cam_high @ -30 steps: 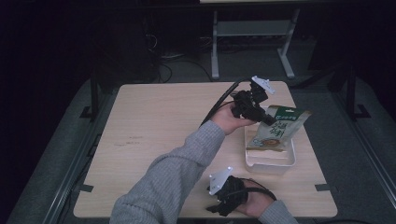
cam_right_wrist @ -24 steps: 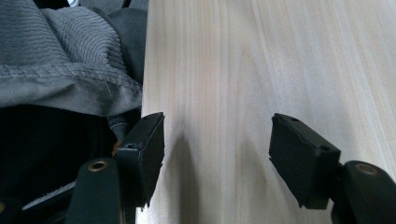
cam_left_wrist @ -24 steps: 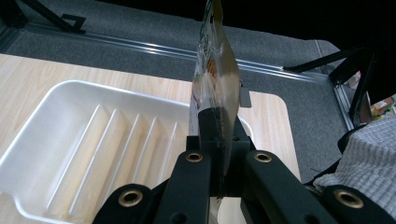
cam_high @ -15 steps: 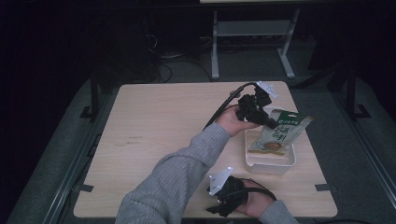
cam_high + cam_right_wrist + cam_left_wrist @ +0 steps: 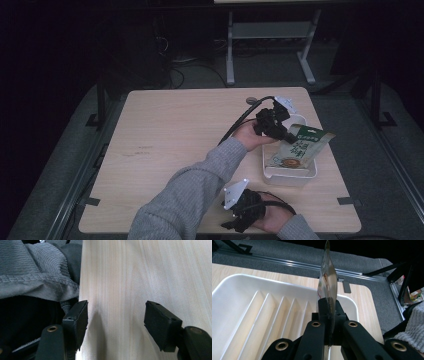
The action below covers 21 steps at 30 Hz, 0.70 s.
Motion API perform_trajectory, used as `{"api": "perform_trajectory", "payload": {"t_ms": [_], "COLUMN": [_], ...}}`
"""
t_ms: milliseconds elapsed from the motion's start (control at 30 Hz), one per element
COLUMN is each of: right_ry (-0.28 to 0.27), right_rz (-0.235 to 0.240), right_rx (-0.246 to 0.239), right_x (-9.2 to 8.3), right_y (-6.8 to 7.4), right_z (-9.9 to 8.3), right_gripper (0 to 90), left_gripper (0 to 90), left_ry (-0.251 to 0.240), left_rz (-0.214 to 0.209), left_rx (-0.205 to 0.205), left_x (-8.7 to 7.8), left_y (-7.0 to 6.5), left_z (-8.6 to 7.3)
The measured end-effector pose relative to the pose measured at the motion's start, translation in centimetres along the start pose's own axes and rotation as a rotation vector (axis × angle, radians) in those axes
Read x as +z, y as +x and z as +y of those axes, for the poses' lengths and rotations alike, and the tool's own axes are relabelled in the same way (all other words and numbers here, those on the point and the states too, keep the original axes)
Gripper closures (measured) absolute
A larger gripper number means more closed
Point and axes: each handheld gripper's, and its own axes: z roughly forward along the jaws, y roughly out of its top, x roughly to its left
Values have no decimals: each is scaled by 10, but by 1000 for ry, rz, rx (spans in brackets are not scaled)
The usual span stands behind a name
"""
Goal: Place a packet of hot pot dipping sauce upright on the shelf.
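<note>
White plastic makes up the long tray with ridges (image 5: 289, 176) that sits near the right side of the pale wooden table (image 5: 170, 135). A flat green and cream snack bag (image 5: 299, 149) leans over this tray. Its bottom end is down inside the tray, and its top end sticks up and out past the tray's right rim.

The left gripper (image 5: 284, 134) has its two black jaws squeezed tight on the near edge of the bag. In the left gripper view you can see the shiny bag (image 5: 327, 282) standing on its thin edge, pinched between the jaws, with the ridged floor of the tray (image 5: 249, 312) right under it.

The right gripper (image 5: 239, 220) rests near the front edge of the table, well apart from the tray. Its jaws stand wide open, and nothing is between them but bare wood (image 5: 117, 290). A grey knit sleeve (image 5: 32, 272) lies beside it.

I think the job is putting the bag into the tray, and it looks mostly done. The bag is over the tray and partly in it. What seems left is to lower it flat, let go, and pull the gripper away.
</note>
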Motion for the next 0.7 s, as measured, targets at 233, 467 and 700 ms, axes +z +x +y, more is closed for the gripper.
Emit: {"api": "perform_trajectory", "payload": {"t_ms": [233, 467, 700], "right_ry": [2, 3, 3], "right_rz": [5, 5, 9], "right_rx": [-2, -6, -6], "right_x": [1, 2, 3], "right_y": [0, 0, -1], "right_z": [0, 0, 0], "right_gripper": [348, 348, 347], "left_gripper": [890, 863, 861], "left_ry": [-14, 12, 27], "left_rz": [11, 14, 22], "left_rx": [8, 3, 0], "left_x": [0, 2, 1], "left_y": [-2, -1, 0], "left_z": [-5, -11, -15]}}
